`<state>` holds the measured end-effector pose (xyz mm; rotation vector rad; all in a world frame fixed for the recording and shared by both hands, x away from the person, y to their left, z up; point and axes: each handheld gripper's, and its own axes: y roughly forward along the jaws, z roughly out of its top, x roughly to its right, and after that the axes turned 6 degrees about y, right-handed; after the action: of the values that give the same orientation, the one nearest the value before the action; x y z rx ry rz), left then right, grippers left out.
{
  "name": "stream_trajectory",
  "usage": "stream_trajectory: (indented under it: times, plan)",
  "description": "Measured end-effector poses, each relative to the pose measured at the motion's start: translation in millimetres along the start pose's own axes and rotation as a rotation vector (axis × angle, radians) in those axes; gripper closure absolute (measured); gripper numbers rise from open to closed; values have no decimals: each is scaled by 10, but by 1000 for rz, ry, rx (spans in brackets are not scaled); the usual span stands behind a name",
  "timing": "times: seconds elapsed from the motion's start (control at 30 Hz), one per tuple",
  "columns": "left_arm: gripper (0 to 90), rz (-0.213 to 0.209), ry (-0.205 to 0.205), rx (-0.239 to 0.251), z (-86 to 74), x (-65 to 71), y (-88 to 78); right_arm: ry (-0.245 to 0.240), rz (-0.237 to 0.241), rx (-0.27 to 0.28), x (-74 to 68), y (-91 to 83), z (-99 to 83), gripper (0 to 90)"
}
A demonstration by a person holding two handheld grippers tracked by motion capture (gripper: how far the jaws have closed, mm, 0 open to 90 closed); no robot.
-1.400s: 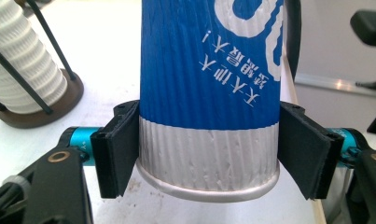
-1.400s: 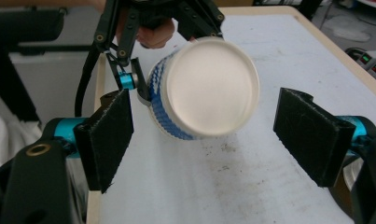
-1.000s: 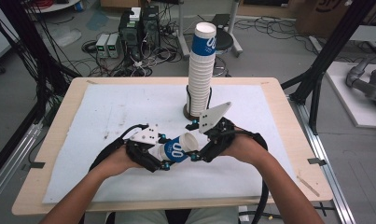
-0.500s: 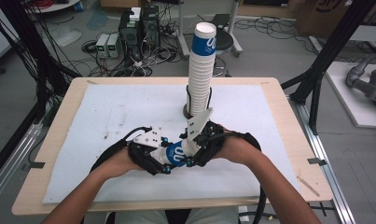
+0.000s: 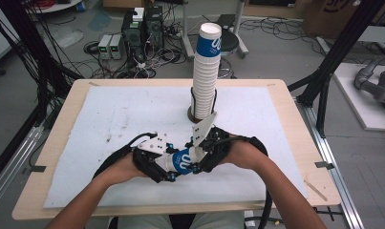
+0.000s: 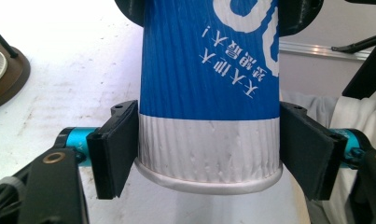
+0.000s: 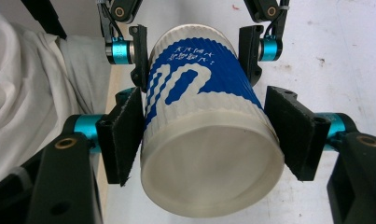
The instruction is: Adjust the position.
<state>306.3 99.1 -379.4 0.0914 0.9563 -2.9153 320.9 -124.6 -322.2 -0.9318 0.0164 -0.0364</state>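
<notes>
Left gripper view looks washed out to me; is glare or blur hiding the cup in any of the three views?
Left gripper view: the tabletop behind is blown out white, yet the paper cup stays sharp, print legible. Right gripper view: evenly lit, the cup's base crisp. High view: soft and coarse, so the cup between the left gripper and the right gripper lacks detail.

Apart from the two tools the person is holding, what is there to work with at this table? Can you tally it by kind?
Tall stack of blue-and-white ribbed paper cups: 1
Single blue-and-white ribbed paper cup, off the stack: 1
Round brown base under the stack: 1
White mat covering the tabletop: 1
Total: 4
</notes>
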Motion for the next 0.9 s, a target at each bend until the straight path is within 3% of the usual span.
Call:
stream_trajectory:
  times: [0.17, 0.4, 0.67, 0.9]
  plan:
    - [224, -19, -31, 45, -28, -3, -20, 22, 18, 23, 0, -16, -29, 310]
    - [169, 2, -97, 116, -108, -25, -82, 44, 23, 55, 15, -52, -114, 310]
    - [171, 27, -118, 168, -209, -37, -188, 72, 3, 93, 26, -121, -205, 310]
    - [171, 58, -139, 261, -281, -40, -292, 103, -25, 165, 50, -185, -294, 309]
